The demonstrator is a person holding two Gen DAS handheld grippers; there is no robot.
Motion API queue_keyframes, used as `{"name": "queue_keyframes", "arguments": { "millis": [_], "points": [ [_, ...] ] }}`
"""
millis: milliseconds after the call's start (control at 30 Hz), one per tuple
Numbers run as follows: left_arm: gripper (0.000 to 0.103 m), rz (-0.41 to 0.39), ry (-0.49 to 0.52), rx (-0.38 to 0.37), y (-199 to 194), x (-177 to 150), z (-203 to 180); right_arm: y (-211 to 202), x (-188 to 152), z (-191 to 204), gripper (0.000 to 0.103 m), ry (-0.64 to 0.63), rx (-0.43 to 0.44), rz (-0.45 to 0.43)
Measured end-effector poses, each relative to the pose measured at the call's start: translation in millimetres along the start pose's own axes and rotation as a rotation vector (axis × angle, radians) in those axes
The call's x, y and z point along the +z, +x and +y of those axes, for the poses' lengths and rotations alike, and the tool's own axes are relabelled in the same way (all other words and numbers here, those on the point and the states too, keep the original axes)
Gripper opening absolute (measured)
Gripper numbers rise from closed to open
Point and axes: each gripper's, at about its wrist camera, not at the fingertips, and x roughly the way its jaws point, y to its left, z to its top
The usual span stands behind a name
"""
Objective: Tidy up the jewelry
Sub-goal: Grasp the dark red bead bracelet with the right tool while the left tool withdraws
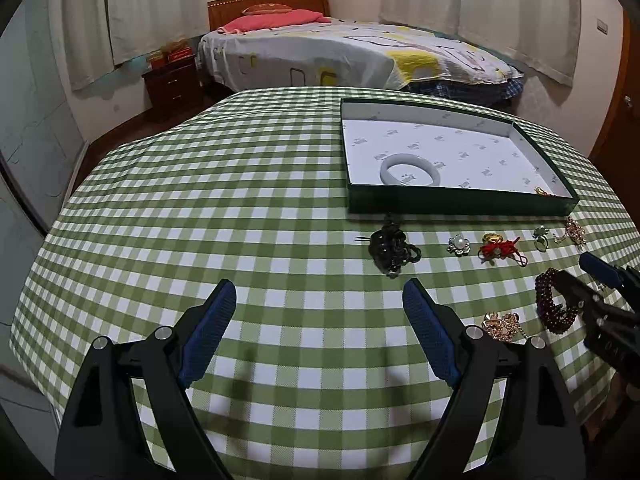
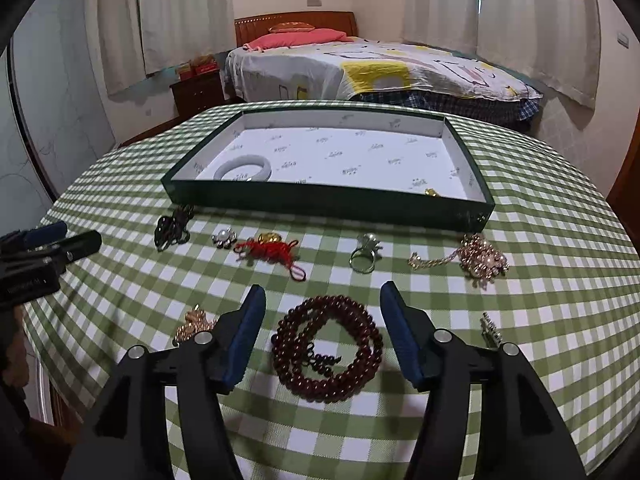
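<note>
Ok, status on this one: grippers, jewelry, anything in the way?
Left gripper open, empty. Right gripper open astride dark red bead bracelet, not gripping. White bangle in green tray. Path clear.

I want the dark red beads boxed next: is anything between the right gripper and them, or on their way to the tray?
Nothing blocks the right gripper: the bead bracelet lies between its open jaws. Toward the green tray, a ring and red cord charm lie on the cloth.
</note>
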Motion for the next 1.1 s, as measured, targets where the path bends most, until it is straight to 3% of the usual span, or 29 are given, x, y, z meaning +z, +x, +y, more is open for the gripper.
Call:
{"name": "queue_keyframes", "arguments": {
  "millis": [367,500,600,767,867,1100],
  "points": [
    [0.083,0.014,0.001,0.005,3.2,-7.0,-6.2,18.3,-16.3,-6.8,0.073,0.021,-0.003,0.079],
    [0.083,0.024,0.003,0.000,6.4,-9.3,-10.2,18.9,-20.4,-0.4,0.071,-0.026,-0.018,0.075],
    [0.083,0.032,0.006,-0.005,7.9,-11.1,-13.8,14.9,-23.3,-2.3,0.055,-0.026,-0.013,0.058],
    [0.083,0.040,0.010,-0.018,9.1,-13.7,-19.6,9.3,-26.3,-8.5,0.020,-0.012,0.014,0.051],
    [0.083,0.049,0.016,-0.030,10.6,-16.0,-25.0,7.7,-27.5,-8.6,0.016,-0.019,0.027,0.049],
    [0.083,0.056,0.014,-0.056,11.7,-18.5,-37.9,0.5,-26.5,-16.5,0.015,-0.016,0.025,0.050]
  ]
}}
